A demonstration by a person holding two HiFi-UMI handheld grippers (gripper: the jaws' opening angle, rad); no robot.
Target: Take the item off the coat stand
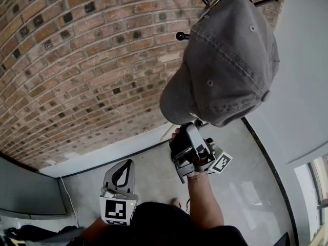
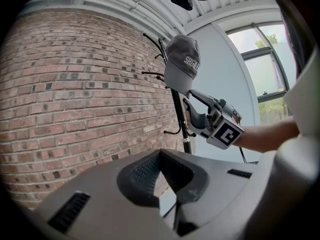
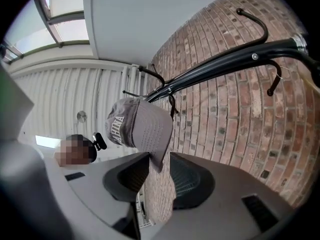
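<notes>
1 grey cap (image 1: 225,60); 1 coat stand (image 2: 176,104); 2 claws: left claw (image 1: 125,167), right claw (image 1: 190,132); 1 brick wall (image 1: 77,60); 1 window (image 2: 265,59).

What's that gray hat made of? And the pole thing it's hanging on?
The cap looks like soft washed cotton twill: matte gray, with stitched seams and sewn eyelets. The coat stand seems to be metal painted glossy black: thin curved hooks that catch highlights.

The cap (image 1: 225,60) hangs at the top of the coat stand (image 2: 177,109), with the brick wall (image 1: 77,60) behind and to its left. The right tool (image 3: 155,179) sits just under the cap, brim tip between its jaws. The left tool (image 1: 123,168) hangs lower left, well apart from both.
</notes>
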